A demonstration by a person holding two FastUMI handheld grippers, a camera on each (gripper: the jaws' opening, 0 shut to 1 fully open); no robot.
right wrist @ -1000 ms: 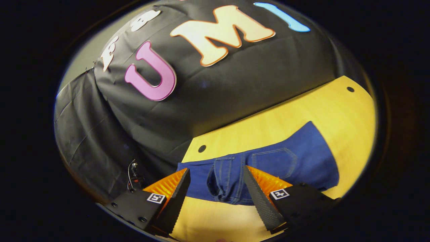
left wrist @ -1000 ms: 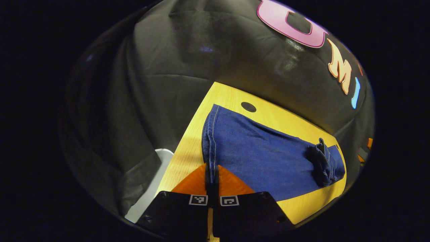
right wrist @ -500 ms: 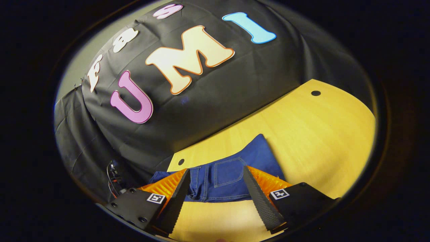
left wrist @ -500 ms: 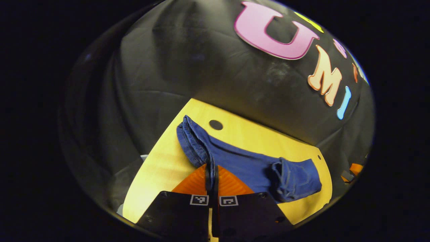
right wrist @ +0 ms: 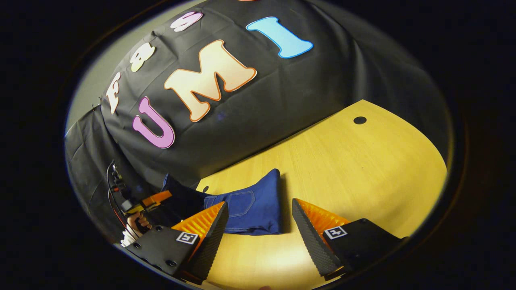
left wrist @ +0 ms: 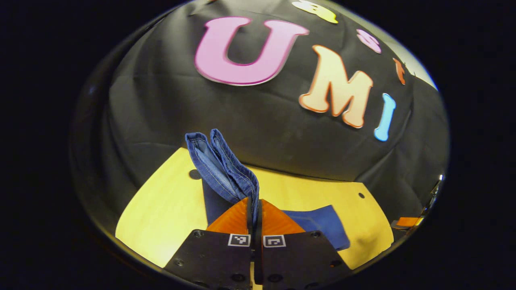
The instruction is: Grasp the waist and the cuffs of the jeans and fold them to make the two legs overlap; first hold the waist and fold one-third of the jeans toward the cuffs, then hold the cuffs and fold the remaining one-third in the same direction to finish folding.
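Observation:
The blue jeans (right wrist: 252, 207) lie partly folded on the yellow wooden table (right wrist: 363, 169), a back pocket facing up. In the left gripper view, my left gripper (left wrist: 254, 205) is shut on the cuffs (left wrist: 219, 161), which stand lifted above the table while the rest of the jeans (left wrist: 318, 223) lies flat behind. In the right gripper view, my right gripper (right wrist: 260, 217) is open just in front of the folded part, with nothing between its fingers. The left gripper (right wrist: 151, 200) and the hand holding it show at the far left of that view, at the raised end.
The table has small dark round holes (right wrist: 359, 120) near its far edge (left wrist: 194, 174). Black cloth walls stand close behind the table. Bare tabletop stretches to the right of the jeans in the right gripper view.
My left gripper has lifted the cuffs off the table and carried them up and over toward the folded waist part. The right gripper has drawn back from the jeans, staying open.

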